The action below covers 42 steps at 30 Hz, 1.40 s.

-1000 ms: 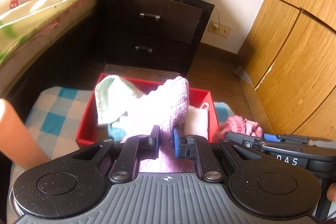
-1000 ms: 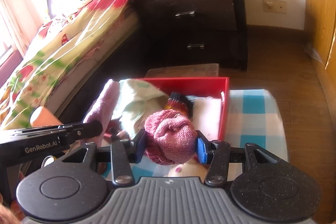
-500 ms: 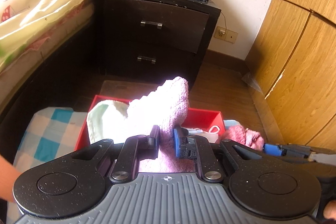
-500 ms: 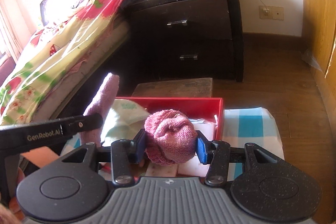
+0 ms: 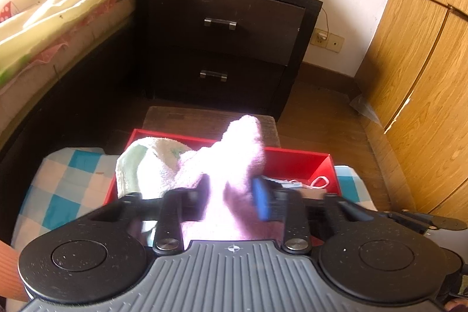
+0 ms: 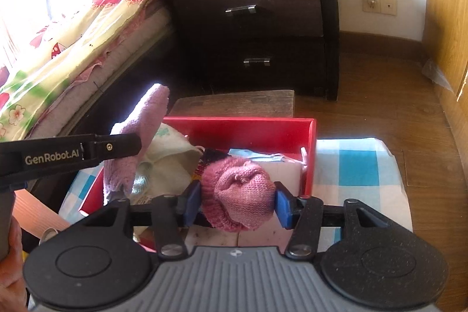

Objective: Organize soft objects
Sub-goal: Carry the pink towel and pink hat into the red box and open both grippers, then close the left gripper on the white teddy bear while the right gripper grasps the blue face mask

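A red box [image 5: 295, 163] stands on a blue-and-white checked cloth [image 6: 351, 165]. My left gripper [image 5: 228, 201] hovers at the box's near left side. Its jaws are opening, with a pale pink towel [image 5: 234, 154] standing loosely between the blurred fingers. That towel [image 6: 146, 119] also shows in the right wrist view, sticking up past a left finger [image 6: 87, 151]. Over the box's near edge, my right gripper [image 6: 237, 205] has its jaws opening too. Its blue pads still touch both sides of a pink knitted hat [image 6: 238, 198]. A pale green towel [image 5: 152, 163] lies in the box.
A face mask [image 5: 292, 183] and white items lie in the box. Behind it are a low wooden stool [image 6: 239, 104] and a dark nightstand [image 5: 222, 43]. A bed [image 5: 58, 5] runs along the left, a wooden wardrobe [image 5: 424, 78] along the right.
Both grippers moved forward and down over the red box. The left jaws spread from a tight pinch on the pink towel. The right jaws widened slightly around the hat.
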### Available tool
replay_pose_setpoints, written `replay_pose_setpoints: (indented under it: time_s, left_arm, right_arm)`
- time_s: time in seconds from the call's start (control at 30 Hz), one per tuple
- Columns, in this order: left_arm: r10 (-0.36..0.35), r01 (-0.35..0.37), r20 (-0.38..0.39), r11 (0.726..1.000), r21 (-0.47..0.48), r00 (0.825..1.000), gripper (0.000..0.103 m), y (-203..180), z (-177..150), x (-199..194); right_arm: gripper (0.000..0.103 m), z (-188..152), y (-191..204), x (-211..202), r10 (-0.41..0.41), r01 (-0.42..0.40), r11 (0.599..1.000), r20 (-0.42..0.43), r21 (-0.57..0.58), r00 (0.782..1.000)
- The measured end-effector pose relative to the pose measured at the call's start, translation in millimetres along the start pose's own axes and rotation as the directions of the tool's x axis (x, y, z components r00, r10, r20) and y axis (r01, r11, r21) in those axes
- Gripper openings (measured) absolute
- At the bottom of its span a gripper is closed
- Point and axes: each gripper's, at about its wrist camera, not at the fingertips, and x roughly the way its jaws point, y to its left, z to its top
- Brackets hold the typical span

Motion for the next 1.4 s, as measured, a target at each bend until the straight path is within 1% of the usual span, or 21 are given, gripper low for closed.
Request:
replay_pose_setpoints:
  time_s: [0.03, 0.07, 0.1, 0.13, 0.17, 0.27, 0.43, 0.53, 0.57, 0.7, 0.77, 0.87, 0.93, 1.0, 1.1, 1.2, 1.3, 1.4]
  left_arm:
    - [0.01, -0.01, 0.009, 1.0, 0.003, 1.0, 0.056, -0.5, -0.1, -1.1]
    - [0.018, -0.018, 0.014, 1.0, 0.008, 1.0, 0.058, -1.0, -0.2, -2.7]
    - [0.023, -0.023, 0.016, 1.0, 0.015, 1.0, 0.058, -1.7, 0.0, -4.1]
    - [0.027, -0.027, 0.018, 0.999, 0.017, 0.999, 0.06, -1.8, 0.5, -5.4]
    - [0.029, -0.03, 0.02, 0.999, 0.016, 0.999, 0.065, -2.1, 0.9, -7.0]
    - [0.03, -0.031, 0.021, 0.999, 0.022, 0.999, 0.072, -3.8, 0.5, -13.7]
    - [0.026, -0.027, 0.022, 0.999, 0.046, 0.999, 0.077, -7.3, -5.9, -32.6]
    - [-0.014, 0.015, -0.005, 0.999, 0.035, 1.0, 0.077, -8.1, -13.4, -42.6]
    - [-0.03, 0.031, -0.018, 0.999, 0.028, 0.999, 0.077, -8.4, -16.5, -45.3]
    - [-0.094, 0.096, -0.072, 0.995, 0.019, 0.993, 0.077, -15.3, -31.9, -53.0]
    - [-0.131, 0.133, -0.11, 0.991, 0.01, 0.985, 0.078, -18.5, -41.5, -55.2]
    - [-0.166, 0.166, -0.153, 0.986, -0.014, 0.974, 0.078, -21.4, -57.8, -55.8]
    - [-0.189, 0.188, -0.2, 0.982, -0.023, 0.961, 0.078, -24.8, -67.7, -50.9]
    - [-0.195, 0.196, -0.233, 0.98, -0.019, 0.953, 0.078, -28.5, -79.1, -47.1]
    - [-0.187, 0.189, -0.271, 0.982, -0.018, 0.944, 0.078, -34.0, -92.2, -41.1]
    - [-0.184, 0.188, -0.283, 0.982, -0.014, 0.941, 0.078, -40.4, -98.6, -40.4]
    - [-0.203, 0.204, -0.282, 0.979, -0.028, 0.937, 0.078, -44.6, -100.6, -40.7]
    - [-0.208, 0.204, -0.296, 0.978, -0.042, 0.932, 0.079, -49.2, -103.2, -30.7]
  right_arm:
    - [0.038, 0.0, -0.1, 0.7, -0.004, 0.004, 1.0, -0.003, -0.001, 1.0]
    - [0.041, -0.4, -0.4, 0.4, -0.008, 0.008, 1.0, -0.002, -0.001, 1.0]
    - [0.042, -0.3, -0.6, 0.0, -0.01, 0.01, 1.0, 0.0, -0.002, 1.0]
    - [0.043, -0.6, -0.8, -0.5, -0.012, 0.012, 1.0, -0.001, -0.003, 1.0]
    - [0.044, -0.8, -1.5, -0.8, -0.012, 0.012, 1.0, -0.002, -0.002, 1.0]
    - [0.045, -1.1, -2.2, -2.4, -0.016, 0.016, 1.0, -0.008, 0.003, 1.0]
    - [0.045, -4.2, -2.5, -15.3, -0.029, 0.029, 1.0, -0.01, -0.003, 1.0]
    - [0.047, -7.2, -2.0, -27.9, -0.036, 0.036, 0.999, -0.015, -0.007, 0.999]
    - [0.049, -8.6, -1.6, -32.7, -0.04, 0.04, 0.999, -0.019, -0.012, 0.999]
    - [0.052, -16.9, 1.6, -54.6, -0.07, 0.069, 0.996, -0.022, -0.055, 0.997]
    - [0.053, -25.4, 1.1, -65.4, -0.09, 0.087, 0.993, -0.033, -0.077, 0.995]
    - [0.053, -43.9, -5.2, -80.5, -0.105, 0.1, 0.992, -0.061, -0.081, 0.993]
    - [0.053, -58.4, -10.7, -89.9, -0.106, 0.1, 0.992, -0.083, -0.078, 0.991]
    - [0.053, -73.7, -15.8, -98.0, -0.117, 0.109, 0.991, -0.105, -0.081, 0.988]
    - [0.053, -94.4, -21.6, -107.4, -0.118, 0.108, 0.991, -0.137, -0.083, 0.983]
    - [0.053, -107.7, -22.2, -112.1, -0.111, 0.098, 0.991, -0.156, -0.093, 0.981]
    - [0.053, -113.6, -19.2, -113.0, -0.101, 0.084, 0.991, -0.164, -0.107, 0.981]
    - [0.053, -113.6, -16.7, -112.0, -0.093, 0.073, 0.991, -0.181, -0.117, 0.979]
